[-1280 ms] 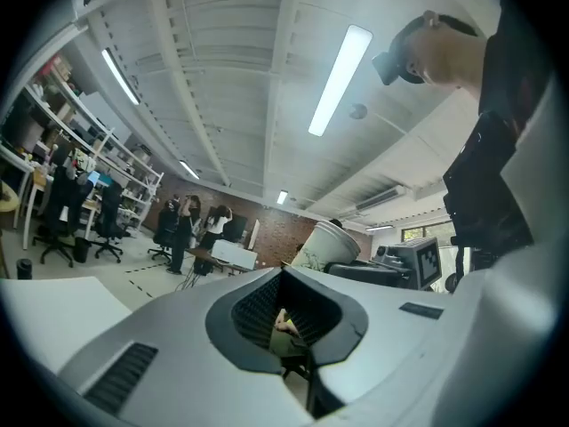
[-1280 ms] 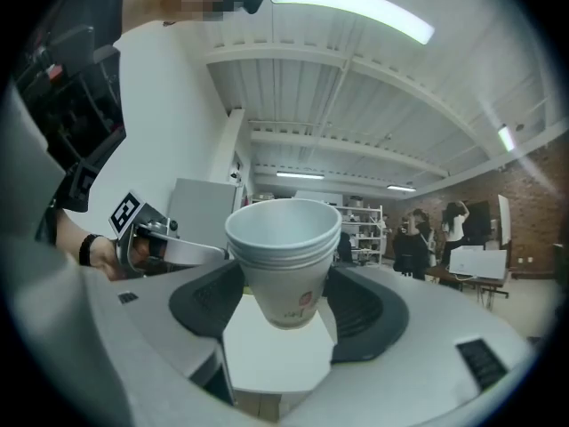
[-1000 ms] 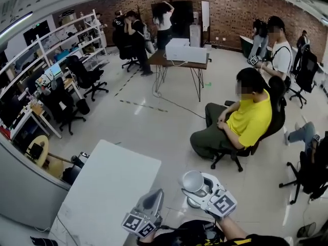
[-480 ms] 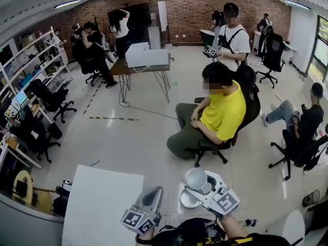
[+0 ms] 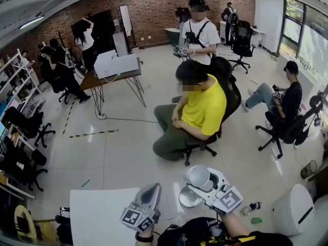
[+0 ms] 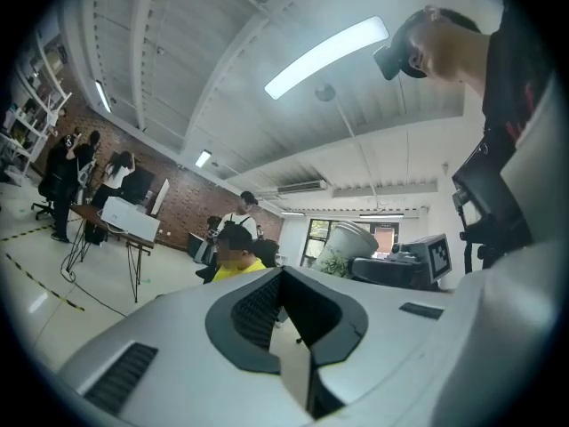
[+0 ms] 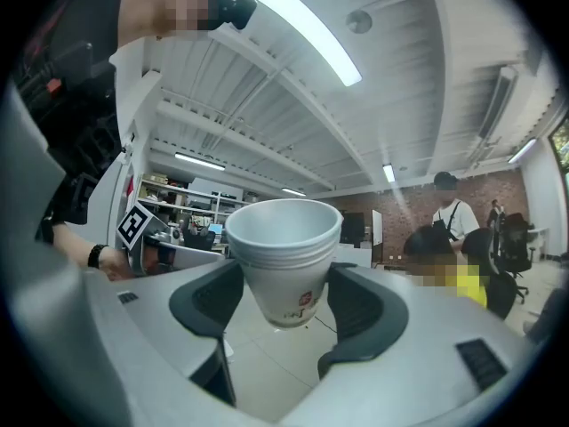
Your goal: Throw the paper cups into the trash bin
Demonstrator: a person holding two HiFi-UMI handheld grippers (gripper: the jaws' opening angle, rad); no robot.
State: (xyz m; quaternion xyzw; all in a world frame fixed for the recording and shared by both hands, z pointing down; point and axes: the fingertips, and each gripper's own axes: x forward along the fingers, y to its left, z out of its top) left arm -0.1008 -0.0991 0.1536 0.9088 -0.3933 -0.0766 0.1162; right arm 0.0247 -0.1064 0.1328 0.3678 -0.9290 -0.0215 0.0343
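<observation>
- The stacked paper cups (image 7: 284, 256) stand upright, clamped between the jaws of the right gripper (image 7: 286, 299), which is held level out in front.
- The left gripper (image 6: 289, 327) sits level beside it, its jaws clenched on nothing.
- Since a second ago, the table (image 5: 97, 214) has slid left and a white bin (image 5: 292, 209) has appeared at lower right.
- The person's forearms (image 5: 237, 228) are cut off at the lower edge.

Two handheld grippers: left gripper (image 6: 284, 278) and right gripper (image 7: 284, 314). One stack of nested paper cups (image 7: 283, 238) sits between the right jaws, with at least three rims showing. One white table (image 5: 102, 214) lies under the left jaws. One white trash bin (image 5: 292, 209) stands right of the right jaws. Three people are ahead of the jaws: person in yellow (image 5: 200, 106), standing person in white (image 5: 199, 29) and seated person in black (image 5: 287, 94).
</observation>
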